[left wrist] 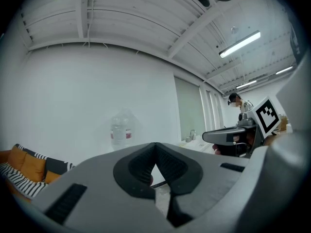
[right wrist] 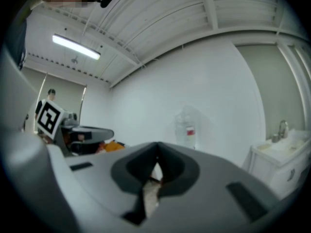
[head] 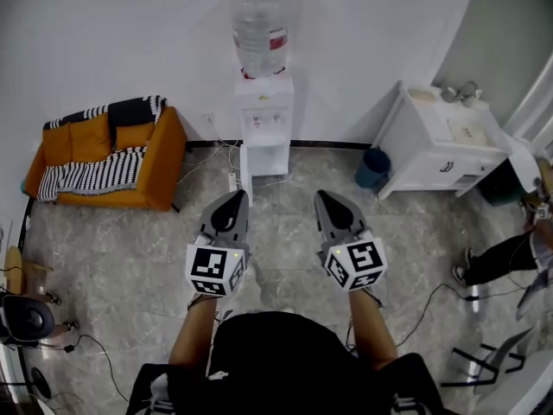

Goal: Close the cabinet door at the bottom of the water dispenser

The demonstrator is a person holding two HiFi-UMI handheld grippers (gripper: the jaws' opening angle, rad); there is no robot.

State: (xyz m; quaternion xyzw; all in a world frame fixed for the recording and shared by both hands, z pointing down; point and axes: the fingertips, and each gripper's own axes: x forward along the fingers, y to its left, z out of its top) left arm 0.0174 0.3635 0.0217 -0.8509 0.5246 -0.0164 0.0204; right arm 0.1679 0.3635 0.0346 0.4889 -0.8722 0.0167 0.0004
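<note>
A white water dispenser (head: 263,115) with a clear bottle (head: 259,37) on top stands against the far wall. At its base, the cabinet door (head: 245,169) looks swung out on the left side. My left gripper (head: 237,195) and right gripper (head: 321,195) are held side by side over the floor, well short of the dispenser and pointing at it. Both are shut with nothing between the jaws. The bottle (left wrist: 119,130) shows above my left gripper (left wrist: 155,148) in the left gripper view. In the right gripper view the bottle (right wrist: 187,130) sits above my right gripper (right wrist: 157,148).
An orange sofa (head: 108,158) with striped blankets stands left of the dispenser. A white sink cabinet (head: 436,145) and a blue bin (head: 373,168) are to the right. A power strip (head: 232,181) and cables lie near the dispenser. A person (head: 501,258) sits at the right edge.
</note>
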